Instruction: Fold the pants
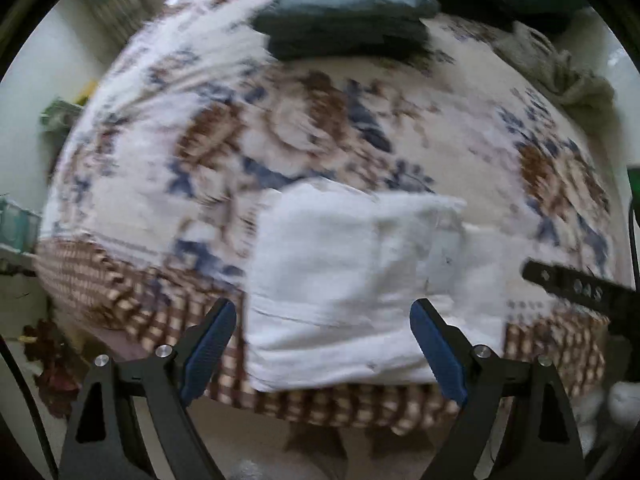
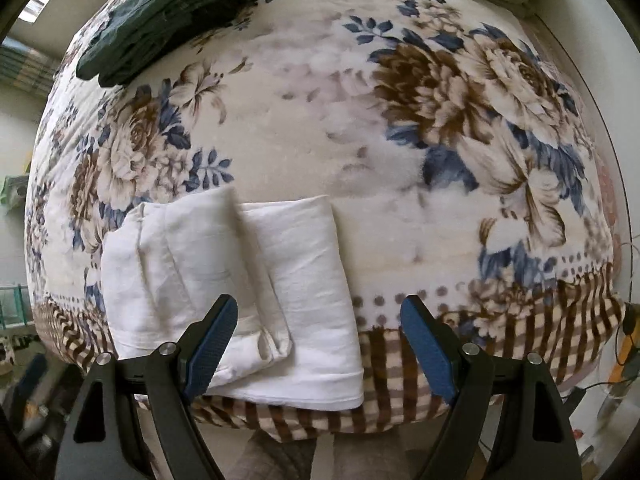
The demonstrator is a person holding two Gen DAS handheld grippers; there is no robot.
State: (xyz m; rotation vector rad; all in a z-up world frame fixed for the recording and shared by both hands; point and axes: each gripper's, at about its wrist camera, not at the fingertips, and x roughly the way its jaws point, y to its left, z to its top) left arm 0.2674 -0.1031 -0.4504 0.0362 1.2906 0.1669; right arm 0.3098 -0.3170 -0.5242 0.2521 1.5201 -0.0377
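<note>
White pants [image 2: 240, 300] lie folded in a compact stack at the near edge of the floral bed [image 2: 320, 120], both claws, left [image 1: 322, 344] and right [image 2: 318, 344], apart and empty above, so folding looks finished; next, likely moving the stack aside.

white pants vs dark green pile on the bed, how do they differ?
The white pants lie at the blanket's near checked edge; the dark green pile sits at the far side. The white pants are one flat bundle, the dark pile a thicker stack. Both are folded, and neither is gripped.
</note>
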